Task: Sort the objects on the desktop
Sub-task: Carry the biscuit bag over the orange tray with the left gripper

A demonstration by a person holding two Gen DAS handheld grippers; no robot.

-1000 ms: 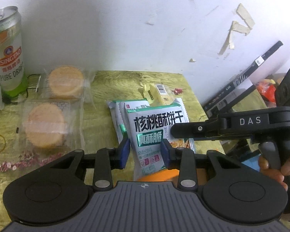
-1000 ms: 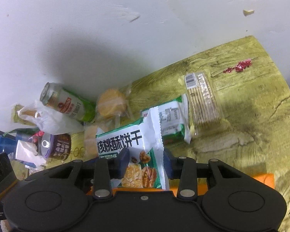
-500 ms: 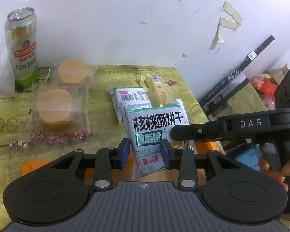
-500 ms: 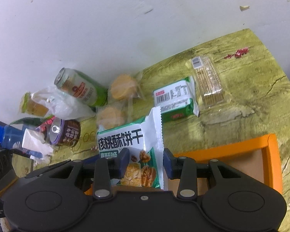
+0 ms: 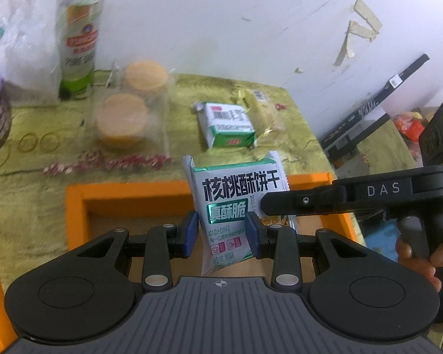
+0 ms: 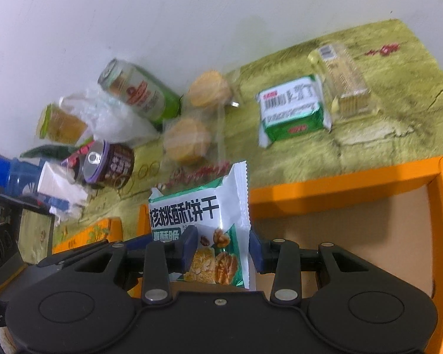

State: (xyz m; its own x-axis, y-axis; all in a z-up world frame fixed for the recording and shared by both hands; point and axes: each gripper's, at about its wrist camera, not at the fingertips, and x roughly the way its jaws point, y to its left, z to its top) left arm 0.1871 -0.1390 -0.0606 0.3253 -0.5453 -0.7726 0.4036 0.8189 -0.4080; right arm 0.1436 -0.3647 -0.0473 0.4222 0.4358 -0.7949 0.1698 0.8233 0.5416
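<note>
Your right gripper (image 6: 223, 249) pinches the walnut biscuit packet (image 6: 205, 224) between its blue pads, upright, above the orange tray (image 6: 339, 187). Your left gripper (image 5: 221, 234) has its fingers on both sides of the same packet (image 5: 236, 203); I cannot tell if they press it. Ahead of both grippers, a second green packet (image 5: 229, 125) lies on the table (image 5: 29, 183), and the beer can (image 5: 78, 39) stands far left.

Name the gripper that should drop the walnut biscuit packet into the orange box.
Right, probably: the right gripper clamps the packet over the orange box, open floor beside it. The left gripper pinches it too, so either might do.
</note>
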